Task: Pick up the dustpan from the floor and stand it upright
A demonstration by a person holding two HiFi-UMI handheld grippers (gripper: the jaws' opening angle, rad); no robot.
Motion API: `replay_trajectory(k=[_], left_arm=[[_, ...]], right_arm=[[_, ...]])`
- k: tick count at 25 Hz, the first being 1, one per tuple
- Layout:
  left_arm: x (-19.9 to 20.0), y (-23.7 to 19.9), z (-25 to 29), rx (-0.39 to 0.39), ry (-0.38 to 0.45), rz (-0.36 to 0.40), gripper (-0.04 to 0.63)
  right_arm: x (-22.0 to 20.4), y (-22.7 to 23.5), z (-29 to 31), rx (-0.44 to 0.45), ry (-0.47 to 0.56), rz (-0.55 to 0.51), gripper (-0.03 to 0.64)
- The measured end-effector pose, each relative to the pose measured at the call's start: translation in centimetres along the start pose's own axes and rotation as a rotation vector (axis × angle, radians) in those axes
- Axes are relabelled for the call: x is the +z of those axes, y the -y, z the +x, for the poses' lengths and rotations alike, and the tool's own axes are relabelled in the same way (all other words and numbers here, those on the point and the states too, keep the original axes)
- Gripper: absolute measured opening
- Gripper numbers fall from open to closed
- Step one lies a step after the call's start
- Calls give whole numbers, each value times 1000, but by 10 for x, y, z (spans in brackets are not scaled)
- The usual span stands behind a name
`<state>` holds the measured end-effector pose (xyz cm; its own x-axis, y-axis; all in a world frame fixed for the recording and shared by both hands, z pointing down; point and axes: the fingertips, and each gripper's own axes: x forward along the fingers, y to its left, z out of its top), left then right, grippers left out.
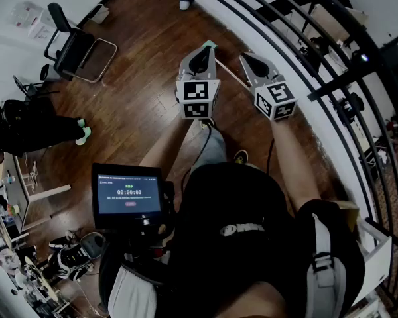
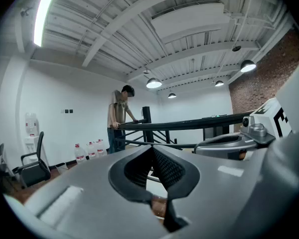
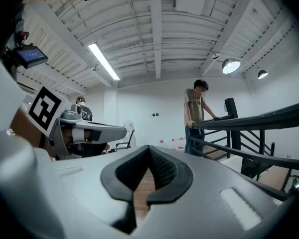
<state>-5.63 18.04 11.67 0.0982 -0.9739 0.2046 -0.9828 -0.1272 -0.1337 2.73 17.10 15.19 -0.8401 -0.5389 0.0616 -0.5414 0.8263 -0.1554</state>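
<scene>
In the head view both grippers are held out level, side by side, above the brown wood floor [image 1: 146, 91]. The left gripper [image 1: 207, 45] and the right gripper [image 1: 243, 55] each carry a marker cube. Between them a thin pale rod [image 1: 228, 72] lies on the floor, with a small green piece [image 1: 211, 43] showing by the left gripper's tip; I cannot tell whether this is the dustpan, since the grippers hide most of it. In the left gripper view the left gripper [image 2: 150, 149] has its pads meeting, empty. The right gripper [image 3: 149, 147] is likewise shut on nothing.
A black curved railing [image 1: 305, 65] runs along the right. A folding chair [image 1: 79, 48] stands at the far left. One person [image 2: 118, 118] leans on the railing, near water bottles [image 2: 87, 151]. A tablet screen [image 1: 129, 194] hangs at the wearer's chest; shoes [image 1: 76, 254] lie lower left.
</scene>
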Motion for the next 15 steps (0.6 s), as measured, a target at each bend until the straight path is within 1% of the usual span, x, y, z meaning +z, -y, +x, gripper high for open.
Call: replay_trajectory(k=[4, 6, 8, 10, 15], left_arm=[[-6, 4, -1, -10, -2, -8, 20], [-14, -13, 25, -21, -14, -23, 20], [-26, -39, 67, -44, -38, -46, 20], [-31, -51, 94, -70, -46, -61, 20], [-24, -34, 98, -128, -33, -38, 20]], right_arm=[[-4, -1, -9, -4, -10, -5, 3], [-10, 14, 16, -14, -28, -2, 3], [-18, 38, 56, -37, -56, 12, 3], [-25, 55, 74, -65, -77, 31, 3], [-32, 63, 51, -129, -95, 50, 3]])
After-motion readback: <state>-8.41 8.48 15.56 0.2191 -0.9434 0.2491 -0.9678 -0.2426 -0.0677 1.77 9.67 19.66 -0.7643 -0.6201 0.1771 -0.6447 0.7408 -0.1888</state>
